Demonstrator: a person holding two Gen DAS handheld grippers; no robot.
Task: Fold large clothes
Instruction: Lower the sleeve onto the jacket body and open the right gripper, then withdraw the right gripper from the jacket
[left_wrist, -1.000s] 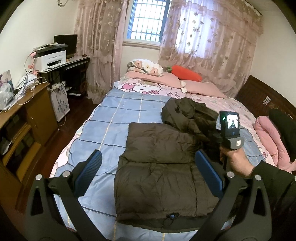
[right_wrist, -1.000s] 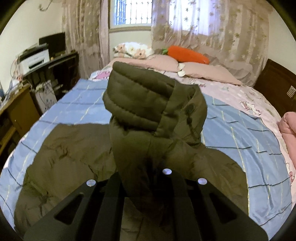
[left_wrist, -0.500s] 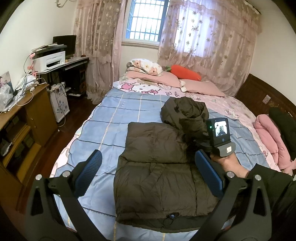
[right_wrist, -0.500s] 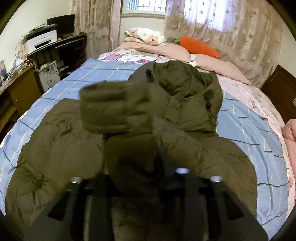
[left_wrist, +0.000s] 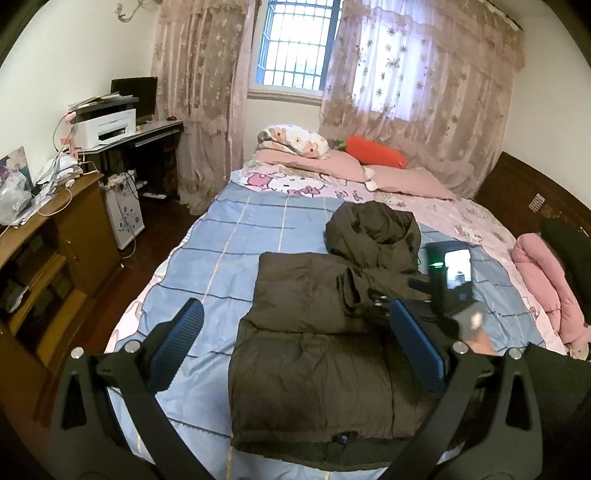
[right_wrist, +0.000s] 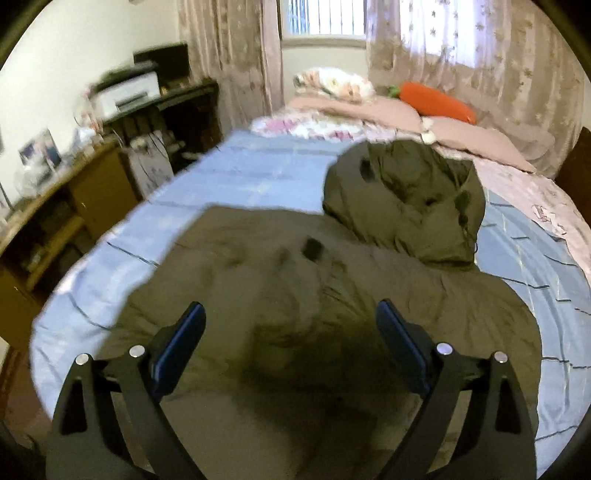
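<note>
1. Right wrist view: the right hand-held gripper, clamped on the sleeve a second ago, is opening, nothing between its jaws.
2. Sleeve now lies across the jacket on the bed; hood unfolded.
3. Left hand-held gripper hovers open, empty.

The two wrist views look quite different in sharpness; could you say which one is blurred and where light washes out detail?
Left wrist view: sharp, with the jacket crisp and only the window blown out. Right wrist view: smeared all over, the printer streaked, and the bright curtain washed out.
</note>
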